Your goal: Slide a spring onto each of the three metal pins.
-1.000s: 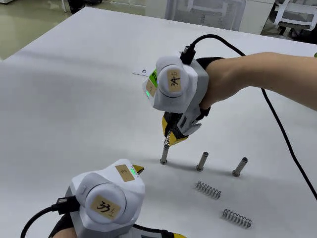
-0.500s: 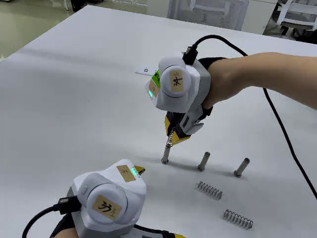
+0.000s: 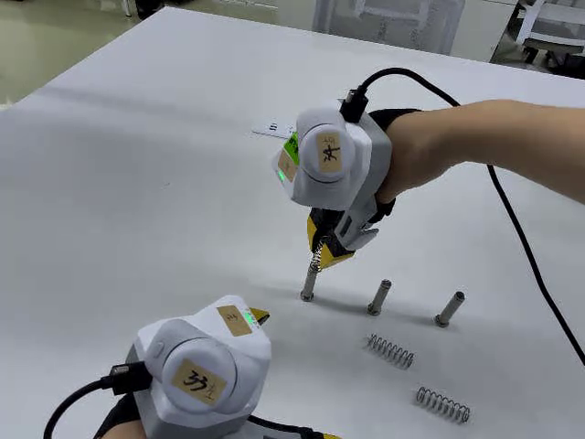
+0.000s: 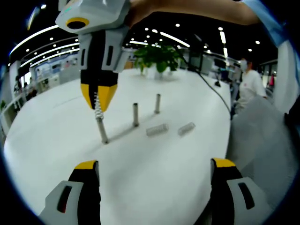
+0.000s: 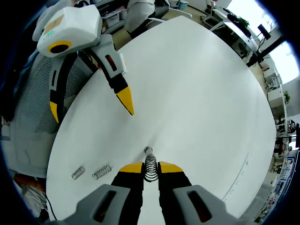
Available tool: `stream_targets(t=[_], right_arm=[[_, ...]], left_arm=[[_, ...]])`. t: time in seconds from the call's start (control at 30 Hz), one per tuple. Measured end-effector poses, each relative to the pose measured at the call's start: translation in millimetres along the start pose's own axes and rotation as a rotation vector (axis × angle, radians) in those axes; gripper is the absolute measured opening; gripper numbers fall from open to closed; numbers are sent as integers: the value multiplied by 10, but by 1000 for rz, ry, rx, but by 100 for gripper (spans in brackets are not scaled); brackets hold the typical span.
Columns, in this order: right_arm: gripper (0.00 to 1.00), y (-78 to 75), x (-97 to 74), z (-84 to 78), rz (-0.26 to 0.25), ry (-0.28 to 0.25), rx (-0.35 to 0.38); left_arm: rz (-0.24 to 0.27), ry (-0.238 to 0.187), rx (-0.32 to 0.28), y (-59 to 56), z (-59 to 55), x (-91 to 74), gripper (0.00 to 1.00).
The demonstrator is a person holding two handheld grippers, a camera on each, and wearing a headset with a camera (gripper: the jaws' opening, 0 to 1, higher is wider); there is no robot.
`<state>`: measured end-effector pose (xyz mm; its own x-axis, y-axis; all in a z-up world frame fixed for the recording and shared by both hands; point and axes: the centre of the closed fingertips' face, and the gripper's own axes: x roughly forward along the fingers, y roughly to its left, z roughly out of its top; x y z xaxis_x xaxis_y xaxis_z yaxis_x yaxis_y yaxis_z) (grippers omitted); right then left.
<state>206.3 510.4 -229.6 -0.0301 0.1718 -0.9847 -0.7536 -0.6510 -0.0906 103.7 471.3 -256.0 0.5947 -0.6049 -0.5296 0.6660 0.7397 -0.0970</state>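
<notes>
right gripper clamped on a spring sitting right atop the end pin; left gripper wide open, empty

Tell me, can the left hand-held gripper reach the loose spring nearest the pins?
Probably yes: the left hand-held gripper is open and empty, with bare table between it and that spring. The right hand-held gripper holds another spring at the end pin, off that path.

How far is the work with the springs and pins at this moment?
Done: nothing is finished yet. In hand: the right claw grips a spring at the top of the first pin. To do: two bare pins and two loose springs lying on the table. The left claw is open.
</notes>
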Motion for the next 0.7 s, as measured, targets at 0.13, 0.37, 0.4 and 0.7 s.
stream_targets(t=[0.13,0.37,0.4,0.7], right_arm=[[13,7,5,7,2,-3,4],[13,12,7,29,6,-2,1],[13,14,10,32,7,0,-2],[13,66,72,23,26,26,-14]], left_arm=[[-6,6,0,-13,-19,3,100],[-10,8,-2,-20,-21,12,100],[-12,8,-3,-25,-23,14,100],[-11,5,-7,-18,-28,6,99]])
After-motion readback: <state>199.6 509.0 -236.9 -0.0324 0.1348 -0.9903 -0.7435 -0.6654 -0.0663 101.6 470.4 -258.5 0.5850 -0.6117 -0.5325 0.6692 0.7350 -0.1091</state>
